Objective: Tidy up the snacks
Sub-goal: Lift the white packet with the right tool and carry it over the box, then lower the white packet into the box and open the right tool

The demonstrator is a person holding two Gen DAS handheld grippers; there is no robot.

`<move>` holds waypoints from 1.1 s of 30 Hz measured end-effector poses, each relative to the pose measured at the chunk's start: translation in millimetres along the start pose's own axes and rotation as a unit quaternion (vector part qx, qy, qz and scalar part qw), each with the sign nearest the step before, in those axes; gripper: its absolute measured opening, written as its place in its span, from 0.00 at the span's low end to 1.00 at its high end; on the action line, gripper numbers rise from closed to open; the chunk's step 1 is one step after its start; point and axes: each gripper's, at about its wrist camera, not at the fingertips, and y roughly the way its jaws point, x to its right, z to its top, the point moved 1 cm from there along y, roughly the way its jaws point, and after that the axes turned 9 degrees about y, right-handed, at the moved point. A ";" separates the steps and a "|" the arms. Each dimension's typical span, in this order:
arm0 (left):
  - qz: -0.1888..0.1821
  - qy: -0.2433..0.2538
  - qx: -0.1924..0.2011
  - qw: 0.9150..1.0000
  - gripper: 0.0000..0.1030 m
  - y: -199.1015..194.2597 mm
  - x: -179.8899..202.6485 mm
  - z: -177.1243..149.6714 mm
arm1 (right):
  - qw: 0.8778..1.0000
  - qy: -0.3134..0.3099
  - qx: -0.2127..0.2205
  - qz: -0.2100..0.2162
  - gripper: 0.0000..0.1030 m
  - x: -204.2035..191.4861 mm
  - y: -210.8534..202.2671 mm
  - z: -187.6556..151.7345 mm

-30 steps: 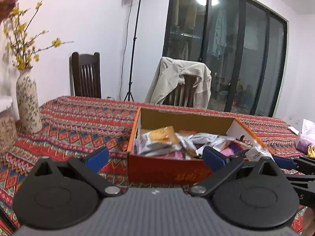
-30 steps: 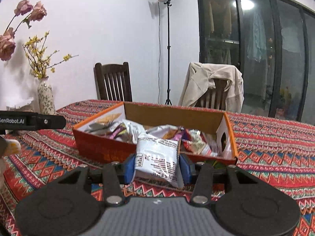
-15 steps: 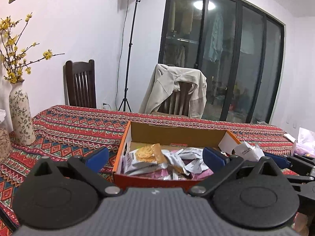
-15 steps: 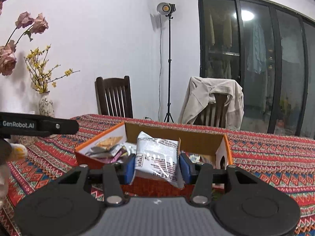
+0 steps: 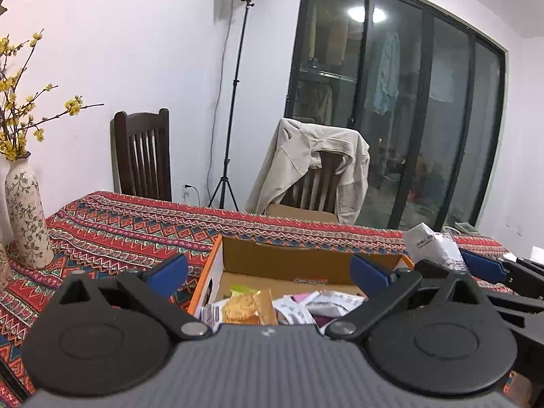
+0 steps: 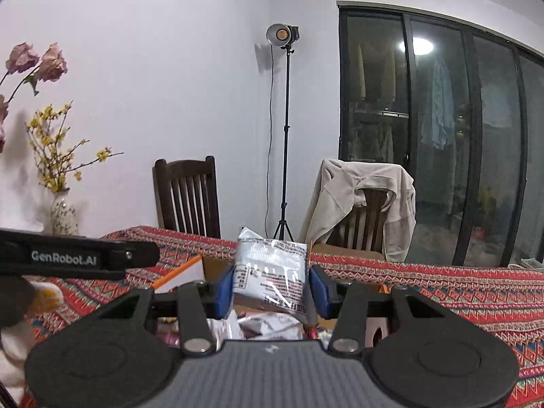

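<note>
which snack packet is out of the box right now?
The white packet with red and black print, clamped in the right gripper above the orange cardboard box. The other packets lie inside the box.

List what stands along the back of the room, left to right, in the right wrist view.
Pink flowers → patterned vase with yellow blossoms → dark wooden chair → light stand → chair draped with a beige jacket → dark glass doors.
</note>
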 end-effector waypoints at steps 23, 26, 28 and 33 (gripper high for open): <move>0.056 -0.042 -0.019 0.997 1.00 53.8 -40.1 -22.9 | 0.998 0.032 -0.043 -0.028 0.45 23.8 78.9 -29.7; 0.054 -0.037 -0.012 0.998 1.00 49.8 -37.4 -23.6 | 0.998 0.036 -0.050 -0.030 0.47 24.5 81.7 -33.7; 0.053 -0.032 -0.008 0.998 1.00 48.5 -35.5 -24.9 | 0.997 0.040 -0.054 -0.033 0.49 26.6 81.3 -36.4; 0.054 -0.027 -0.004 0.998 1.00 46.1 -33.1 -25.5 | 0.996 0.051 -0.058 -0.034 0.84 29.6 79.8 -41.0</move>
